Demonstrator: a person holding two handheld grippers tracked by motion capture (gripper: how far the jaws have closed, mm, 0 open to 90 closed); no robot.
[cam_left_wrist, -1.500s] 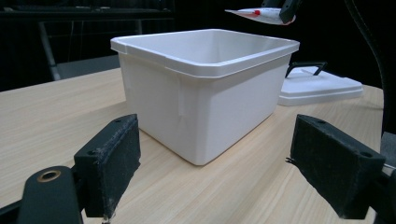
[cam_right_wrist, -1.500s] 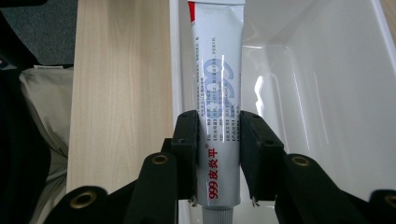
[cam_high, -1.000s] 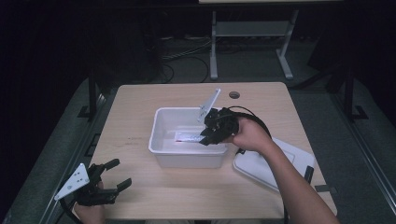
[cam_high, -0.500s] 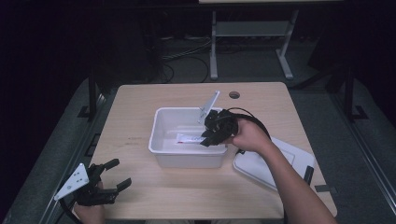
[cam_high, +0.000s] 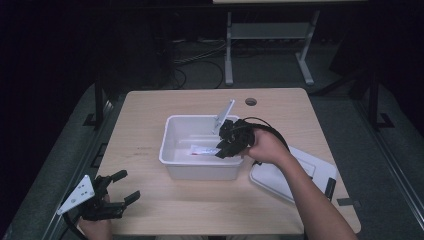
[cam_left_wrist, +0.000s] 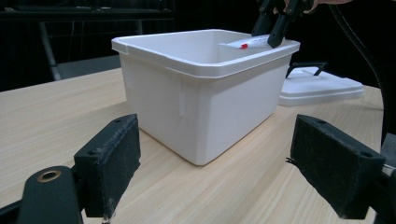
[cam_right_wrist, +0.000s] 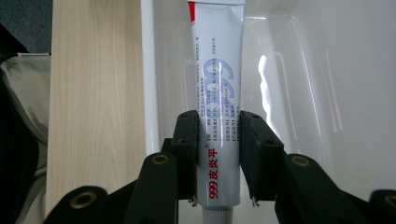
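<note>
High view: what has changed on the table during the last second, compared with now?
Nothing has visibly changed. The right gripper stays shut on the white tube over the white bin. The left gripper stays open at the near left corner of the table, and the lid lies right of the bin as before.

Probably lab or recording studio: dark curtained surroundings, lone light-wood table (cam_high: 150, 115) with cable grommet hole (cam_high: 251, 101), loose cables on floor (cam_high: 200, 57), metal stand legs (cam_high: 265, 55) behind.
</note>
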